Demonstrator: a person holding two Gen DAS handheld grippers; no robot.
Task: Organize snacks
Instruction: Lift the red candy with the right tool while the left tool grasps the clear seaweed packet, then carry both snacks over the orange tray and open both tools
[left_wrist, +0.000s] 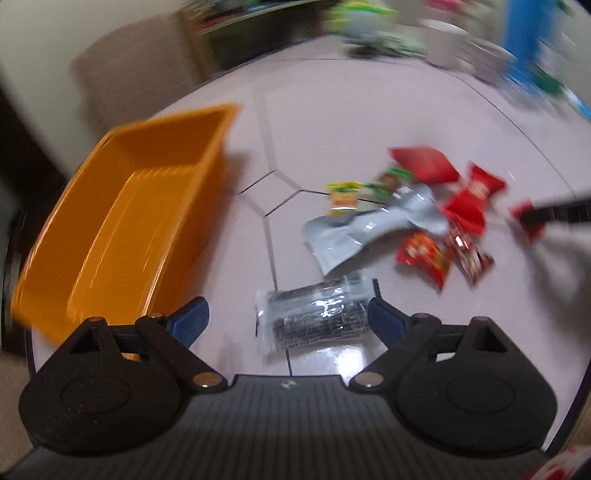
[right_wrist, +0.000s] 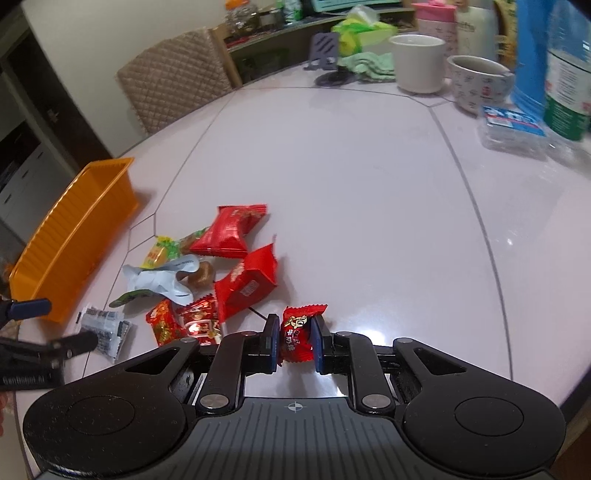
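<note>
While your right gripper (right_wrist: 294, 341) pinches a small red candy (right_wrist: 299, 338) between its blue pads, your left gripper (left_wrist: 288, 319) stands spread wide over the table (right_wrist: 351, 166) with nothing clamped. Between the left fingers lies a clear packet with dark print (left_wrist: 317, 314); its right end sits close to the right pad, but the left pad is well clear of it, so the packet rests free on the tabletop. That view is blurred, so finer contact cannot be told.

Your orange bin (left_wrist: 122, 221) sits empty at the left edge of the table, just beside the left gripper's left finger. The remaining snacks lie heaped between the bin and your right gripper: a crumpled grey wrapper (right_wrist: 159, 278), a yellow-green candy (right_wrist: 160, 253), a round brown sweet (right_wrist: 201, 275), two larger red packets (right_wrist: 232, 230) and two small red patterned ones (right_wrist: 184, 321).

Along the far edge stand a white cup (right_wrist: 419, 62), a patterned mug (right_wrist: 478, 83), a green cloth (right_wrist: 369, 61) and a clear plastic box (right_wrist: 513, 131).
</note>
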